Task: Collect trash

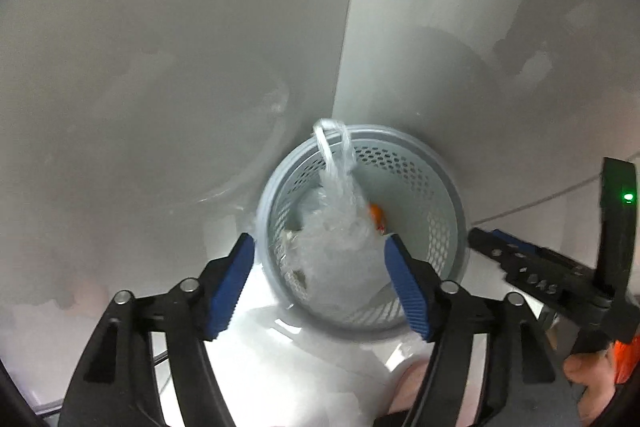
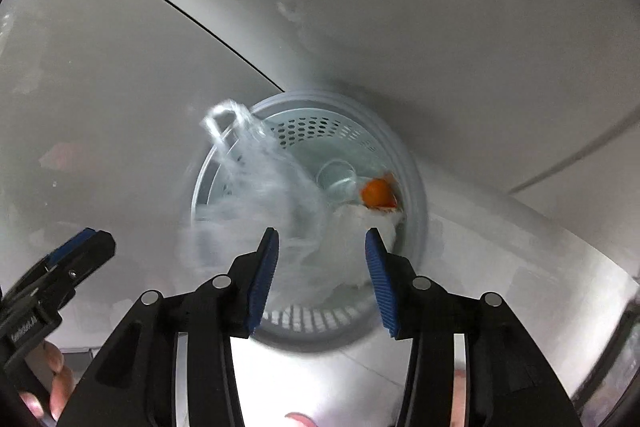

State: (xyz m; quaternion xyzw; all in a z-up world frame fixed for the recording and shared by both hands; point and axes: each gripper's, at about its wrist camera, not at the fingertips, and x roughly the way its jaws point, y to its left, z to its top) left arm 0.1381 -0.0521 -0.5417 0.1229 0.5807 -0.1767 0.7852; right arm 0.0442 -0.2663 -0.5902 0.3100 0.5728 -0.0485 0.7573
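The clear bag (image 1: 340,227) drops into the bin (image 1: 440,183) by the wall, both hand-held grippers, left (image 1: 320,283) and right (image 2: 322,275), gaping with nothing held; keep them above the rim.

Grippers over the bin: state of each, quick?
Left gripper: open, nothing held; clear plastic bag blurred beyond its pads.
Right gripper: open, nothing held.

Motion-blurred clear plastic bag (image 2: 256,187) over the bin (image 2: 416,187), contents beneath indistinct.
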